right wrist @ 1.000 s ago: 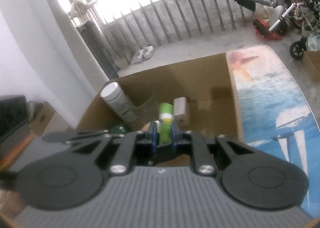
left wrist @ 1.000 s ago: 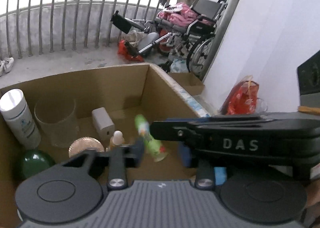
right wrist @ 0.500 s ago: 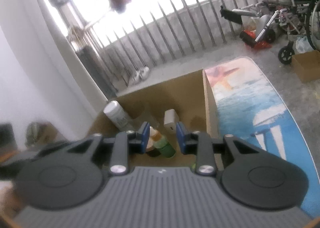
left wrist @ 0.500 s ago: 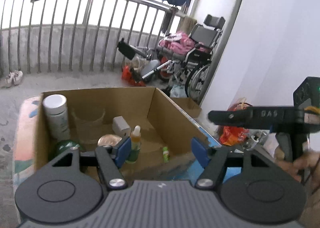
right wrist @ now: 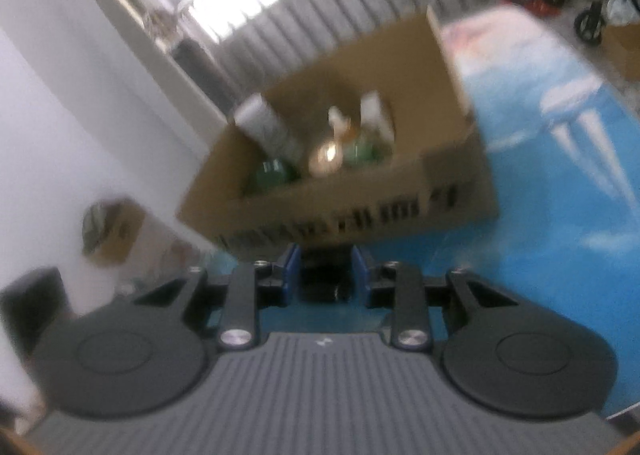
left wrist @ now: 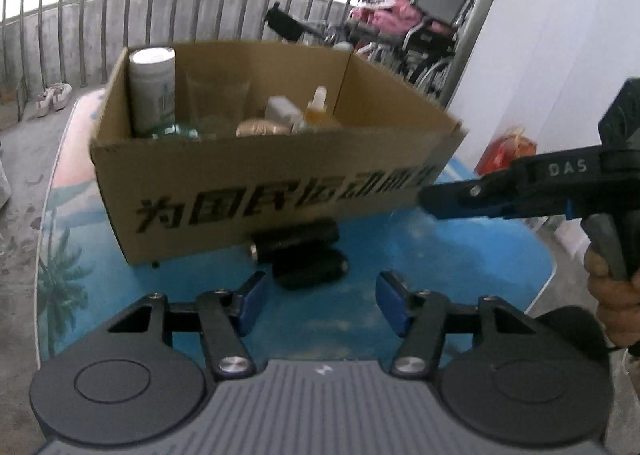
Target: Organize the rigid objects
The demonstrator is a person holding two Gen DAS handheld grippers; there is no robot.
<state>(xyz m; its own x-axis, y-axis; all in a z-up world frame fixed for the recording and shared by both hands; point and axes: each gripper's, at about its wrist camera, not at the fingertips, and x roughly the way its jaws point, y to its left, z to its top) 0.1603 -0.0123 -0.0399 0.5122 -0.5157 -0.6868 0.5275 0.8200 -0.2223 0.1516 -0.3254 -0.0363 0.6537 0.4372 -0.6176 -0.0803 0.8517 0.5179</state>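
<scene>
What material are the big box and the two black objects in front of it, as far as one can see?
The box looks like brown corrugated cardboard, matte, with folded flaps and black printed characters. The two black cylinders look like smooth plastic or metal with a slight sheen; blur leaves it open.

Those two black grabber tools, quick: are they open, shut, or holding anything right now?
Left gripper: open, holding nothing; its fingers have just been closing a little.
Right gripper: open, empty; two black cylinders lie ahead on the blue table.

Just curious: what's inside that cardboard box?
Inside the cardboard box: a white bottle, a clear glass, a dropper bottle, a gold lid. The front wall hides anything lower down.
</scene>
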